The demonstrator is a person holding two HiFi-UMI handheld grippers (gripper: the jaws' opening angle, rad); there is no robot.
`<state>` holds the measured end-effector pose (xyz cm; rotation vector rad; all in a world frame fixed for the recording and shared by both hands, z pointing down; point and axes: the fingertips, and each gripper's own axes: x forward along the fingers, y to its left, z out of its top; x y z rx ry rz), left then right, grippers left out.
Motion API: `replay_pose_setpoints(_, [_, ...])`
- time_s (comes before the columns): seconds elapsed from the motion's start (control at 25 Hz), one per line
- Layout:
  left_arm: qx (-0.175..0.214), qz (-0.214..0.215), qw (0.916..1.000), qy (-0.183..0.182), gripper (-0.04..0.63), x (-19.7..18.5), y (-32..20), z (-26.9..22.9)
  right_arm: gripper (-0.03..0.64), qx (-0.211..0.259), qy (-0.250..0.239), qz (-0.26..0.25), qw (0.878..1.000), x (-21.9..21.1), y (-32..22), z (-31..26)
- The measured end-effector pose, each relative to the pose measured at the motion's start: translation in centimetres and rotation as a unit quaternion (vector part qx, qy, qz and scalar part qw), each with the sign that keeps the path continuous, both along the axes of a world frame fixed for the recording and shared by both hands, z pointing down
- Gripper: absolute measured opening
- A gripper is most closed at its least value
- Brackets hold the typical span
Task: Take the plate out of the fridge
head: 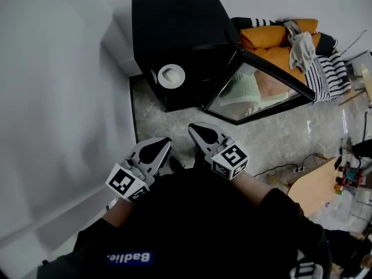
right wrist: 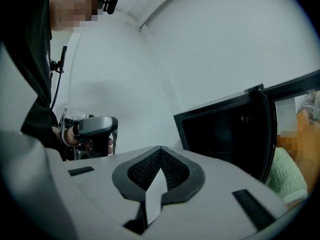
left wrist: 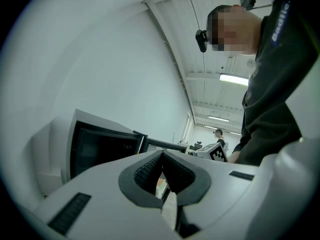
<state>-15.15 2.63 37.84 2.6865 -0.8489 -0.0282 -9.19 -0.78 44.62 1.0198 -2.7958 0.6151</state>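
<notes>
I see the pale stone floor [head: 174, 118] running under everything, with a white wall [head: 52, 68] along its left edge. The black fridge [head: 174, 22] stands on the floor at its far edge, close to that wall. Its glass door [head: 256, 92] is swung wide open to the right, and the pane shows reflections. Beyond the door, at the floor's far right corner, lies a heap of orange cushions [head: 273, 39] and striped cloth [head: 325, 74].

Both claws are held side by side over the floor in front of the open fridge, well short of it, pointing toward the opening. In its own view the left claw [head: 168, 139] has its tips pressed together with nothing between the pads. The right claw [head: 190, 127] is likewise pressed together and empty.

The plate [head: 171, 75], small, white and round, sits inside the fridge, toward the left side of the open compartment, apart from both claws.
</notes>
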Motion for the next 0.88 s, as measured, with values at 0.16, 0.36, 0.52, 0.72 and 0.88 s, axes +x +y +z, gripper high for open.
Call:
replay_pose_setpoints(0.16, [0.004,-0.028,0.9994,-0.019,0.005,1.0,-2.1,0.0,0.006,-0.004,-0.013,-0.027,1.000,0.9,-2.2,0.6])
replay_pose_setpoints(0.36, [-0.023,-0.058,0.9978,-0.023,0.005,3.4,-4.9,-0.4,0.006,-0.010,-0.018,-0.063,0.998,2.5,-4.8,0.8])
replay_pose_setpoints(0.52, [-0.017,-0.066,0.9970,-0.038,0.005,4.6,-7.2,0.1,0.006,-0.020,-0.017,-0.077,0.997,3.6,-7.0,1.5])
replay_pose_setpoints(0.72, [-0.036,-0.080,0.9953,-0.042,0.005,6.1,-8.9,0.5,0.006,-0.032,-0.016,-0.095,0.995,4.3,-8.6,2.8])
replay_pose_setpoints(0.88, [-0.041,-0.091,0.9939,-0.048,0.005,7.1,-10.1,0.4,0.006,-0.041,-0.015,-0.107,0.993,4.6,-9.9,3.8])
